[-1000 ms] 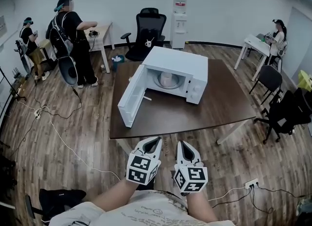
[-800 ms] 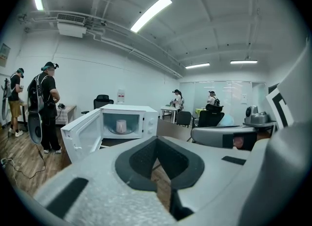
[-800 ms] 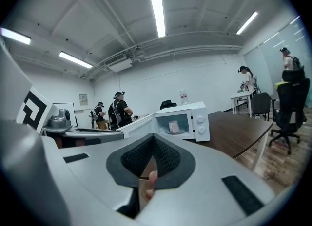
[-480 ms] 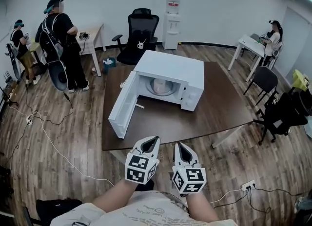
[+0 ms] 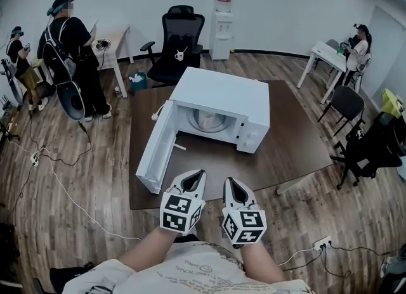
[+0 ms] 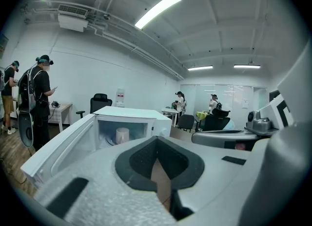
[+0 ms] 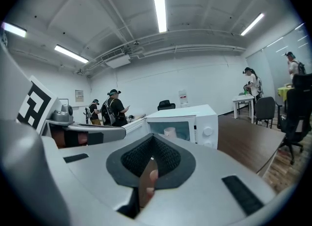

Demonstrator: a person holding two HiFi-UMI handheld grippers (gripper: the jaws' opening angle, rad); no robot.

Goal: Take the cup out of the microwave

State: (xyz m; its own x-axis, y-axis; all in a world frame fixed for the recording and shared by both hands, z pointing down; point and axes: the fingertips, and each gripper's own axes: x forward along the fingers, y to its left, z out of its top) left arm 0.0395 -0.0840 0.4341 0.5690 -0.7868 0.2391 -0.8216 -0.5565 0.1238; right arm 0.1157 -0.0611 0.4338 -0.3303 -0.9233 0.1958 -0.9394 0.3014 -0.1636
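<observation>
Left gripper (image 5: pixel 195 177) and right gripper (image 5: pixel 231 184) are both closed, empty, well back from the microwave (image 5: pixel 223 91). Cup (image 5: pixel 207 119) looks light, stiff, maybe slick, so I'd pinch its wall mid-height.

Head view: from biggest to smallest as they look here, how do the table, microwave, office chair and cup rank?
1. table
2. microwave
3. office chair; it stands farther from the camera, so its true rank against the microwave is unsure
4. cup, inside the microwave
</observation>
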